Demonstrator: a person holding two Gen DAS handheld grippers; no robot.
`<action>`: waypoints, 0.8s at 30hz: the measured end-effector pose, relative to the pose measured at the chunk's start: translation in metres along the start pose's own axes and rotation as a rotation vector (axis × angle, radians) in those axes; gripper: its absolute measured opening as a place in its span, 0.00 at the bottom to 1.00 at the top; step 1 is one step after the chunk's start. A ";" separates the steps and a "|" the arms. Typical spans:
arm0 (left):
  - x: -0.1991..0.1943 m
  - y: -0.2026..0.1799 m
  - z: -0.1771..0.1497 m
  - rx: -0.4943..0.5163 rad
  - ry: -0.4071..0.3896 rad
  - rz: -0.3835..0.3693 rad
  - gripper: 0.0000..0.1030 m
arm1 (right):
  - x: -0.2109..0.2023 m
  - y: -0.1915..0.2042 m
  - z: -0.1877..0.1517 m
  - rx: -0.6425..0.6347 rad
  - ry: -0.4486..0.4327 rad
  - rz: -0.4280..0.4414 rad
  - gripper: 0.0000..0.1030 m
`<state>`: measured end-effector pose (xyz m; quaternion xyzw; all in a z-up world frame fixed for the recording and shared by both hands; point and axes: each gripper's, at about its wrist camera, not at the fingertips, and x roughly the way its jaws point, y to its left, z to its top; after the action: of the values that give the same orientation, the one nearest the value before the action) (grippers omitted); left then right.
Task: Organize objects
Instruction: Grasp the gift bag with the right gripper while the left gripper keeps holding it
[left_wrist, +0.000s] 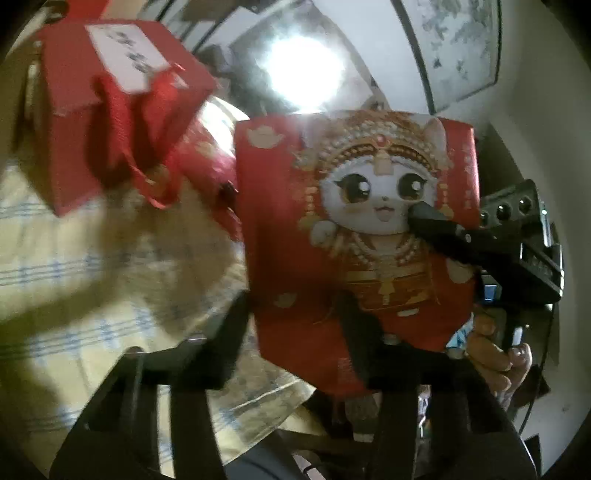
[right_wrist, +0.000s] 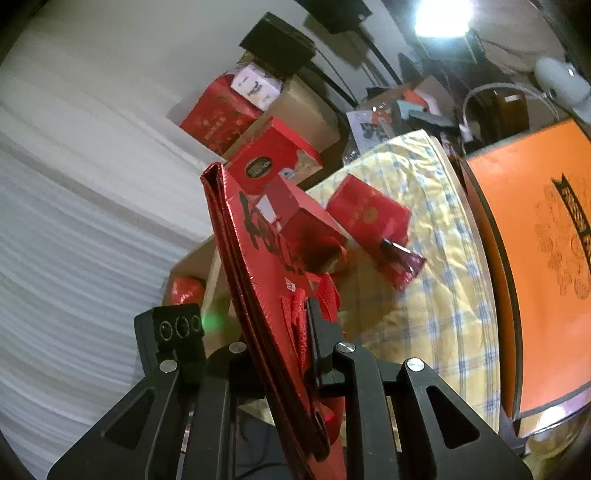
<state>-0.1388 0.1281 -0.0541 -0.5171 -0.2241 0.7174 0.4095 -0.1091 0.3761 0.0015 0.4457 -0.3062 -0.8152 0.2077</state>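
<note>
**Flat red gift bag held up between two grippers**

The folded red gift bag (left_wrist: 354, 229), printed with a cartoon cat in a gold headdress, is lifted clear of the table and stands nearly upright in front of the left wrist camera. In the right wrist view the same bag (right_wrist: 258, 266) shows edge-on, its red rope handles hanging beside the finger. The right gripper (right_wrist: 284, 354) is clamped tight on the bag's flat body, one black finger (left_wrist: 428, 218) lying across the cat's cheek. The left gripper (left_wrist: 295, 332) has its jaws around the bag's lower edge; whether the pads press on it cannot be told.

Behind and left, a red box (left_wrist: 110, 103) with a white label sits tilted and blurred. Below lies the yellow checked tablecloth (right_wrist: 436, 258), with a small red box (right_wrist: 369, 214) on it. An orange box (right_wrist: 535, 258) lies to the right.
</note>
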 end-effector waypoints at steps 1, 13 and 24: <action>-0.006 0.003 0.002 -0.011 -0.017 0.006 0.31 | 0.001 0.006 0.002 -0.014 -0.001 -0.009 0.13; -0.106 0.018 0.021 -0.037 -0.249 0.080 0.11 | 0.032 0.089 0.024 -0.212 0.023 -0.067 0.14; -0.172 0.044 0.033 -0.083 -0.364 0.174 0.11 | 0.091 0.160 0.027 -0.322 0.075 -0.036 0.15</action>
<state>-0.1626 -0.0343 0.0215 -0.4126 -0.2783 0.8218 0.2774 -0.1682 0.2128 0.0677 0.4423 -0.1557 -0.8399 0.2732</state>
